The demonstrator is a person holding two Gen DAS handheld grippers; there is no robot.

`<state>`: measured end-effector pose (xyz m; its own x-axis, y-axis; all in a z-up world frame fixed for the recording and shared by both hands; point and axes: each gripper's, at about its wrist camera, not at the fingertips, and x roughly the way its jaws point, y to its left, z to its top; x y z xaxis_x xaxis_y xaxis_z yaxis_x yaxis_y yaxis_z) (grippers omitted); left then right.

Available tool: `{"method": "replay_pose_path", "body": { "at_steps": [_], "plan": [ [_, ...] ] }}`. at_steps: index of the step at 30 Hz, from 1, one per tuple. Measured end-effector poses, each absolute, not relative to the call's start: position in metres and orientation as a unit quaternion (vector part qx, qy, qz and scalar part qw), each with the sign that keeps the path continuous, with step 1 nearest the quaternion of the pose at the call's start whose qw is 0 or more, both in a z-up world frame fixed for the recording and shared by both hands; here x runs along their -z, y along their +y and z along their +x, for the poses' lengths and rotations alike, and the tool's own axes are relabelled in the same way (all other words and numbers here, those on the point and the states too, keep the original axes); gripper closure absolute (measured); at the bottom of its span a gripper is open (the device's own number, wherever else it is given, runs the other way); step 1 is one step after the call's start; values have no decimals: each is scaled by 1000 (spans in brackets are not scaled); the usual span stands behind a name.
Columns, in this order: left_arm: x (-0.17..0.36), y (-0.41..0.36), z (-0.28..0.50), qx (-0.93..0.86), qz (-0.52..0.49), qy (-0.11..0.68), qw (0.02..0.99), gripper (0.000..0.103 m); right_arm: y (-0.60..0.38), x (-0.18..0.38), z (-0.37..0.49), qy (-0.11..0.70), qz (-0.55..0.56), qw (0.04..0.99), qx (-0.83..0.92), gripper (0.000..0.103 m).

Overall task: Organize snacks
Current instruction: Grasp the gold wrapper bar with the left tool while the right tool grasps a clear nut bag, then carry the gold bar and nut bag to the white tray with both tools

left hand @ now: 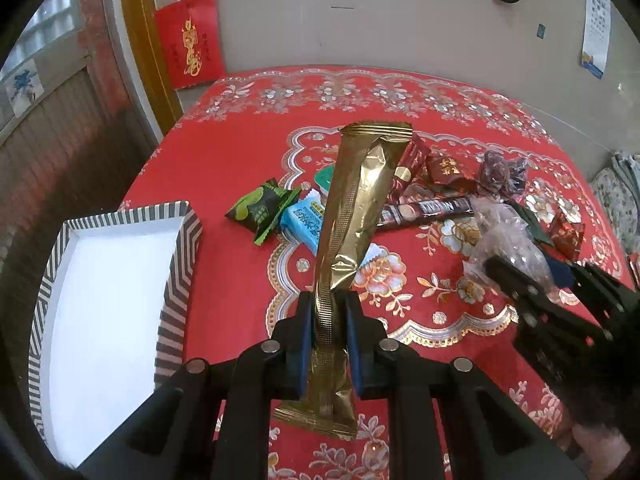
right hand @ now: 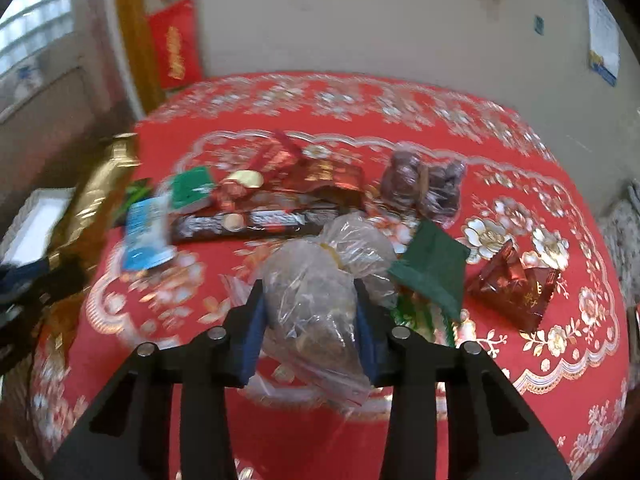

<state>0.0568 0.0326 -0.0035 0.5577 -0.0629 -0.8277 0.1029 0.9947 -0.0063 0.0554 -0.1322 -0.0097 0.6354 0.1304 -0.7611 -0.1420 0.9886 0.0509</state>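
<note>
While clamped, clear snack bag (right hand: 316, 300) between right hand-held gripper (right hand: 310, 320) pads.

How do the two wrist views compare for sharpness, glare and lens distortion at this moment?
Left wrist view: sharp, with glare on the gold packet and the striped tray's white floor. Right wrist view: motion-blurred, worst at the left edge; clear bag softly rendered. Both: fisheye bending of the table edge, dark corners.

My gold sachet (left hand: 352, 216) stands upright, clamped; my clear bag (right hand: 316, 296) is pinched near the tablecloth's (right hand: 520, 380) middle; remaining wrapped snacks (right hand: 256, 222) lie scattered just beyond.
</note>
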Motion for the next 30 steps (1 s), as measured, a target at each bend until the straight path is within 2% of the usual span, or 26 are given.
{"method": "replay_pose_path", "body": {
  "at_steps": [12,30],
  "plan": [
    [-9,38,38,40,18,456,889,88,-113,-24,6,357,-21,929,-97,65],
    [-35,84,14,3,6,435,900,88,-63,-47,-8,329,-36,933,-142,65]
  ]
}}
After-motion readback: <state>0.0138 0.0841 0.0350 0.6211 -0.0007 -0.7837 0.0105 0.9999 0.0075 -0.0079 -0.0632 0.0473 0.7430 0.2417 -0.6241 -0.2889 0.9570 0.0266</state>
